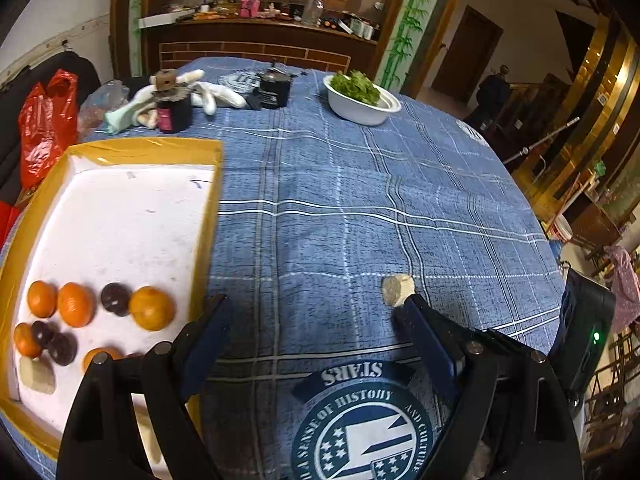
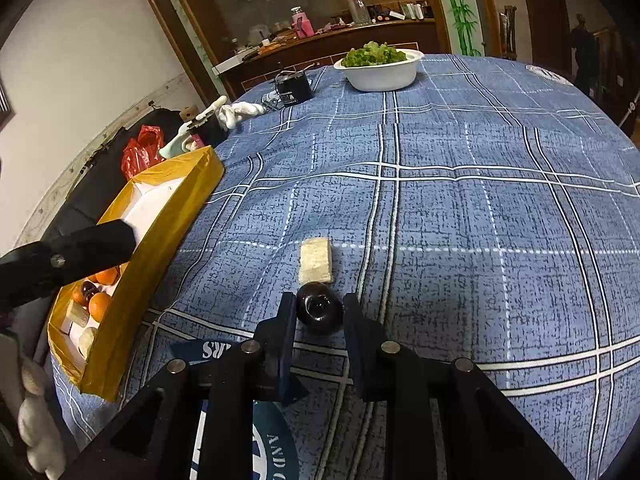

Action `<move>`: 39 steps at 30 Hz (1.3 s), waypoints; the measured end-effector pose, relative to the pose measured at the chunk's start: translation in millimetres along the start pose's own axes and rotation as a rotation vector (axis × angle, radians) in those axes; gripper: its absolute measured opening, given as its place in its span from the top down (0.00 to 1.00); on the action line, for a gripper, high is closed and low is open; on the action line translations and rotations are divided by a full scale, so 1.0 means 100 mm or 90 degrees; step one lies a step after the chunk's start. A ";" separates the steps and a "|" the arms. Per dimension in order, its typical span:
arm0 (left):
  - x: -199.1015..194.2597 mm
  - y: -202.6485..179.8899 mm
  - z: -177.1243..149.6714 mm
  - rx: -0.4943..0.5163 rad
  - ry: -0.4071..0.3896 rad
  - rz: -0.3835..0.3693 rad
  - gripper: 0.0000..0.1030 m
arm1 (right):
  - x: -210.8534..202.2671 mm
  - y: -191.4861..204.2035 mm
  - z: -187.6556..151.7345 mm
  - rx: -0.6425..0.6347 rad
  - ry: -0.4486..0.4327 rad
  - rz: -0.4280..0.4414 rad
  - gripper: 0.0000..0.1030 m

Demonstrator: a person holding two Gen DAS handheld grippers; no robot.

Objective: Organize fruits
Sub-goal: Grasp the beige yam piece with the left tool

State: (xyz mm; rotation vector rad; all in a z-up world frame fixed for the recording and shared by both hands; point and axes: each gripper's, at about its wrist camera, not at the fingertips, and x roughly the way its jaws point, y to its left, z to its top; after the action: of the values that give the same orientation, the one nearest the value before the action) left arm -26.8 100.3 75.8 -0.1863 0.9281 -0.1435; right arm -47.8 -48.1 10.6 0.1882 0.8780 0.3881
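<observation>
In the right wrist view my right gripper [image 2: 320, 311] is shut on a dark round plum [image 2: 319, 314] that rests on the blue checked tablecloth. A pale cut fruit chunk [image 2: 316, 266] lies just beyond the plum. The same pale chunk [image 1: 397, 289] sits at the tip of the right finger of my left gripper [image 1: 316, 314], which is open with only cloth between its fingers. To the left stands a yellow box [image 1: 148, 146] with a white floor, holding several oranges [image 1: 152, 308], dark plums [image 1: 115, 299] and pale chunks [image 1: 38, 374]. The left gripper body [image 2: 68, 256] hangs over the yellow box [image 2: 160, 248].
At the far side of the table stand a white bowl [image 1: 362, 110] of green leaves, two black jars [image 1: 274, 90] and white gloves [image 1: 208, 94]. A red plastic bag [image 1: 48, 128] lies off the table's left edge. The table is round; its edge curves away on the right.
</observation>
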 end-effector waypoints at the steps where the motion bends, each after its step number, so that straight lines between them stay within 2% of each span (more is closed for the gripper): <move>1: 0.04 -0.02 0.01 0.002 0.005 -0.004 0.17 | 0.00 0.00 0.00 -0.003 0.001 0.000 0.73; 10: 0.45 -0.10 0.07 -0.028 0.067 -0.058 0.17 | -0.07 -0.10 0.00 0.025 -0.004 0.015 0.76; 13: 0.55 -0.16 0.05 -0.013 0.076 -0.052 0.17 | -0.25 -0.32 0.01 0.084 -0.050 -0.010 0.76; 16: 0.65 -0.32 -0.01 0.036 0.076 -0.037 0.20 | -0.33 -0.52 0.03 0.145 -0.073 -0.013 0.76; 21: 0.83 -0.49 -0.04 0.080 0.072 -0.006 0.24 | -0.34 -0.54 0.07 0.152 -0.074 -0.007 0.76; 22: 0.86 -0.51 -0.04 0.090 0.070 0.003 0.28 | -0.35 -0.53 0.08 0.147 -0.076 -0.007 0.76; 23: 0.89 -0.52 -0.05 0.097 0.071 0.005 0.41 | -0.34 -0.51 0.07 0.143 -0.078 -0.008 0.76; 24: 0.89 -0.52 -0.06 0.100 0.069 -0.017 0.54 | -0.34 -0.50 0.07 0.139 -0.078 -0.009 0.76; 25: 0.87 -0.52 -0.06 0.101 0.063 -0.033 0.61 | -0.34 -0.49 0.07 0.137 -0.078 -0.011 0.76; 26: 0.84 -0.54 -0.06 0.104 0.058 -0.039 0.81 | -0.33 -0.49 0.07 0.136 -0.077 -0.012 0.76; 28: 0.77 -0.57 -0.07 0.121 0.038 -0.014 0.84 | -0.31 -0.48 0.08 0.135 -0.077 -0.012 0.76; 30: 0.67 -0.56 -0.08 0.118 0.020 -0.013 0.84 | -0.31 -0.48 0.08 0.130 -0.079 -0.012 0.76; 35: 0.35 -0.31 -0.12 0.062 -0.005 -0.035 0.83 | -0.32 -0.44 0.10 0.114 -0.096 0.001 0.76; 39: -0.03 0.10 -0.15 -0.002 -0.034 -0.036 0.83 | -0.34 -0.41 0.09 0.106 -0.107 0.006 0.76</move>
State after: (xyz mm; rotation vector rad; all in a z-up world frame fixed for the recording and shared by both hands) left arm -40.6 109.0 67.3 -0.2186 0.8704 -0.1882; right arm -49.9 -99.7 27.3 0.3731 0.7437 0.3027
